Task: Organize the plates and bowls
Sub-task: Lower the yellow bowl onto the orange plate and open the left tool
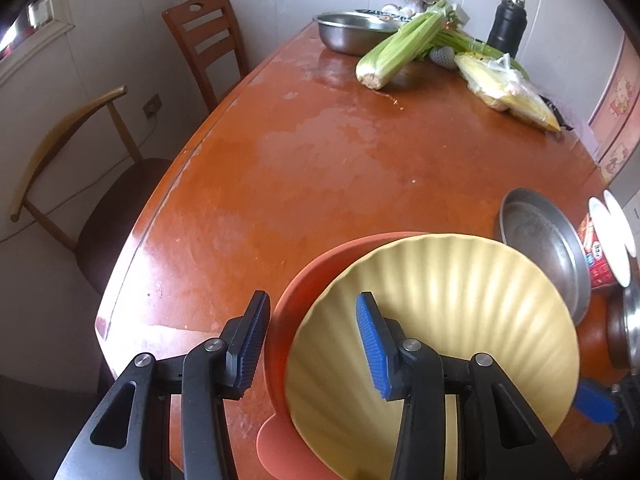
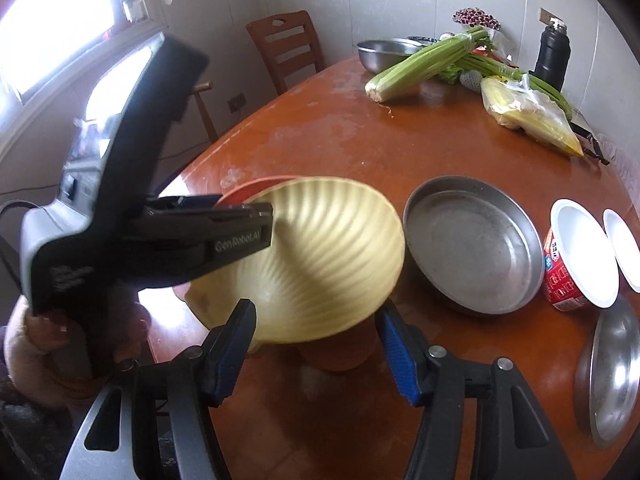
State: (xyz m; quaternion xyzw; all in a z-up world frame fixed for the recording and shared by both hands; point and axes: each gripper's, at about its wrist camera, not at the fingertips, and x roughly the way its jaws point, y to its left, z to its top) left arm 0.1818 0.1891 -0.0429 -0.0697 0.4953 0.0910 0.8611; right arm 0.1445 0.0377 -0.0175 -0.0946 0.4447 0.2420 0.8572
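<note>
Left tongs (image 1: 310, 344): clamped across rims of yellow ribbed bowl (image 1: 452, 320) and orange bowl (image 1: 288, 308) nested under it, one pad inside, one outside; yellow bowl tilted.

Right tongs (image 2: 316, 350): jaws apart, pads clear of yellow bowl's near edge, which sits between them.

Beyond and right of right tongs: steel pan (image 2: 472, 244), red cup (image 2: 576, 256), white lid (image 2: 624, 248), steel plate (image 2: 612, 376).

Far across table (image 1: 320, 168): celery (image 1: 400, 48), steel basin (image 1: 352, 30), black flask (image 1: 508, 26).

Orange plate (image 1: 288, 308) mostly hidden under yellow bowl (image 1: 460, 300); steel lid (image 2: 612, 376) cut off at table's right edge (image 2: 552, 420).
</note>
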